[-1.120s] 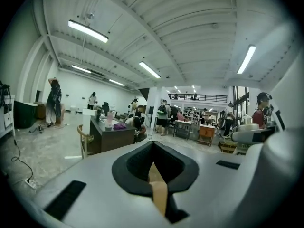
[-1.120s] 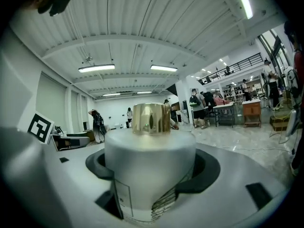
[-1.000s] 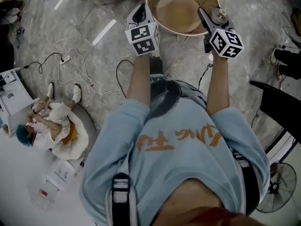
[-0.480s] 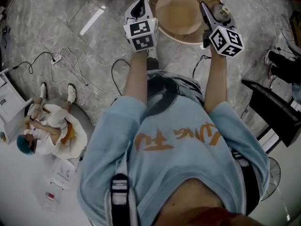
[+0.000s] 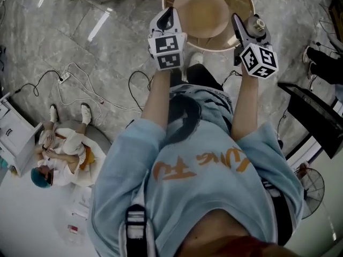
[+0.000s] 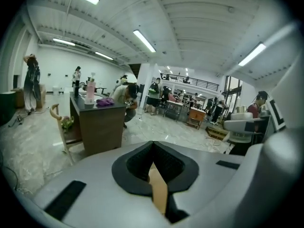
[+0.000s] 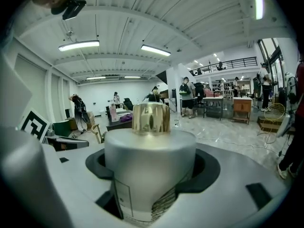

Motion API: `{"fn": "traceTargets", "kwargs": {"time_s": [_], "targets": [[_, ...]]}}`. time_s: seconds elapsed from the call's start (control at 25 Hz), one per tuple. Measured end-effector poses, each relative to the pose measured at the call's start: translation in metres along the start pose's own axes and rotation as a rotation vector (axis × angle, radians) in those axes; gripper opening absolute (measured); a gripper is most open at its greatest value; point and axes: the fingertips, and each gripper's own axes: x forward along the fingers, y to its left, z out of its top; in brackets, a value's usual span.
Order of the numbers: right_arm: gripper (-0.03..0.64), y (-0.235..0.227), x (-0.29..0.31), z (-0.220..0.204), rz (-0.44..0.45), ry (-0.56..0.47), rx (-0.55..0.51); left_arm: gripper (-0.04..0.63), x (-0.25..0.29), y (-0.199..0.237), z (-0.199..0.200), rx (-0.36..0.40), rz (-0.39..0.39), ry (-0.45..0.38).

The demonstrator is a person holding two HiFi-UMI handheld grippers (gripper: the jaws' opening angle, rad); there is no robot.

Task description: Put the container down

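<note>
In the right gripper view a grey cylindrical container (image 7: pixel 149 167) with a gold cap stands upright between the jaws, and my right gripper (image 7: pixel 152 177) is shut on it. The head view shows that gripper (image 5: pixel 251 30) with the container's gold cap (image 5: pixel 259 22) at the right rim of a round wooden table (image 5: pixel 241 1). My left gripper (image 5: pixel 167 21) is by the table's left rim. Its jaws (image 6: pixel 154 170) are shut on a thin tan strip (image 6: pixel 159 191). A round tan disc (image 5: pixel 202 10) lies on the table.
A person (image 5: pixel 61 146) sits on the marble floor at the left, with cables (image 5: pixel 80 87) trailing nearby. A white cabinet (image 5: pixel 13 138) is at the far left. A black chair (image 5: pixel 316 116) and a fan (image 5: pixel 312 189) are at the right. A dark counter (image 6: pixel 97 122) stands ahead.
The round table has come nearer and more central in the head view. Both grippers now flank its rim, each still holding the same thing.
</note>
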Motion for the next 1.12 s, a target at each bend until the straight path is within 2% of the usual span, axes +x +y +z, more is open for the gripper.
{"fn": "traceTargets", "kwargs": {"time_s": [0.12,0.4,0.52,0.68,0.84,1.12], "targets": [[0.357,0.004,0.005,-0.031,0.007,0.026,0.019,0.026,0.007,-0.015,-0.018,0.045,-0.060,0.029],[0.357,0.025,0.029,-0.106,0.100,0.118,0.023,0.026,0.033,-0.003,-0.073,0.042,-0.038,0.101],[0.357,0.029,0.052,-0.144,0.132,0.154,0.005,0.026,0.064,0.001,-0.100,0.043,-0.059,0.115],[0.357,0.041,0.047,-0.195,0.185,0.241,0.000,0.026,0.069,-0.012,-0.146,0.063,-0.101,0.184],[0.357,0.038,0.060,-0.226,0.230,0.264,-0.005,0.026,0.087,-0.022,-0.170,0.082,-0.122,0.198],[0.357,0.031,0.088,-0.277,0.273,0.287,-0.031,0.026,0.123,-0.018,-0.210,0.082,-0.114,0.199]]}}
